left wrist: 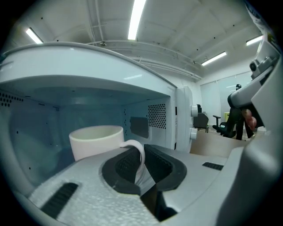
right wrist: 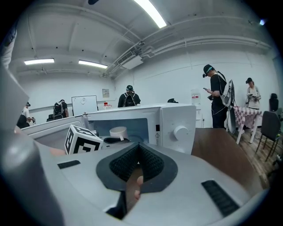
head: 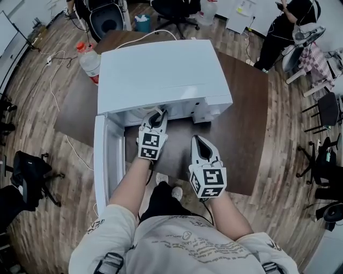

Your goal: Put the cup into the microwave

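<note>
Inside the microwave (head: pixel 161 75), your left hand-held gripper (left wrist: pixel 140 164) pinches the cup (left wrist: pixel 96 140) by its handle; placement looks nearly done, with only release and withdrawal left. Your right hand-held gripper (right wrist: pixel 138 154) hangs outside, clenched and empty.

Brown table (head: pixel 246 107), red-capped bottle (head: pixel 89 60) on it, black office chair (head: pixel 177 10), wood-plank floor (head: pixel 289 214), standing people (right wrist: pixel 216 101)

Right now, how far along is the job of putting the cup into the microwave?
Done: the door is open, and the cup is inside the microwave. In hand: the left gripper is shut on the handle. I cannot tell if the cup rests on the floor. Left: release and pull out. The right gripper is shut, empty, outside.
</note>
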Available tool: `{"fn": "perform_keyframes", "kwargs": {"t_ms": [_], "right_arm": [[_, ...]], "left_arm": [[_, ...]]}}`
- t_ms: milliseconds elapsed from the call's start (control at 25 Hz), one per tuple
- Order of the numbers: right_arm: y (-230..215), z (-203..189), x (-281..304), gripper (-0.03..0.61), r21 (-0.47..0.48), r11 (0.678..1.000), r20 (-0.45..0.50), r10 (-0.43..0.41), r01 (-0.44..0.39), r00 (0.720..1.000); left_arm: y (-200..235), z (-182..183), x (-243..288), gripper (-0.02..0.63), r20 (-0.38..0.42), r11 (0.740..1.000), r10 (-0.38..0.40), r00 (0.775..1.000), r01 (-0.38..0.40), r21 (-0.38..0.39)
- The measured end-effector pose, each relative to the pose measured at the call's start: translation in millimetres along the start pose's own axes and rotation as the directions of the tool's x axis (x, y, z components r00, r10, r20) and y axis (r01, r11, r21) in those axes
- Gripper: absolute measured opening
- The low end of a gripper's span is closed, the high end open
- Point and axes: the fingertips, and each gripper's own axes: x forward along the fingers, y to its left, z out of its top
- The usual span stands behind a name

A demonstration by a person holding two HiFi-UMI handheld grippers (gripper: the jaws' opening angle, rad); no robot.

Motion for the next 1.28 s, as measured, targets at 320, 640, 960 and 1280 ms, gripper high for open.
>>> {"fn": "perform_keyframes", "kwargs": {"t_ms": [320,640,960,1280], "right_arm": [[-12.5,1.6,0.9,0.012,-0.003,0.999,-0.001,-0.036,0.036,0.999],[-18.5,-0.7,2.8,0.012,0.002,0.998,-0.012,-0.060,0.060,0.998],[-27.6,-4.5,1.8,0.012,0.014,0.996,-0.020,-0.090,0.090,0.996],[-22.4,-8.8,1.0,0.012,0.015,0.996,-0.026,-0.082,0.082,0.996]], "left_arm": [[24.0,5.9,22.4,0.037,0.000,1.000,0.001,1.000,-0.001,0.011],[40.7,4.6,33.6,0.037,-0.003,0.999,0.021,1.000,-0.021,-0.029],[41.5,-6.3,38.0,0.037,-0.028,0.999,0.031,0.999,-0.031,-0.018],[42.8,-10.6,30.8,0.040,-0.026,0.998,0.054,0.998,-0.053,0.038]]}}
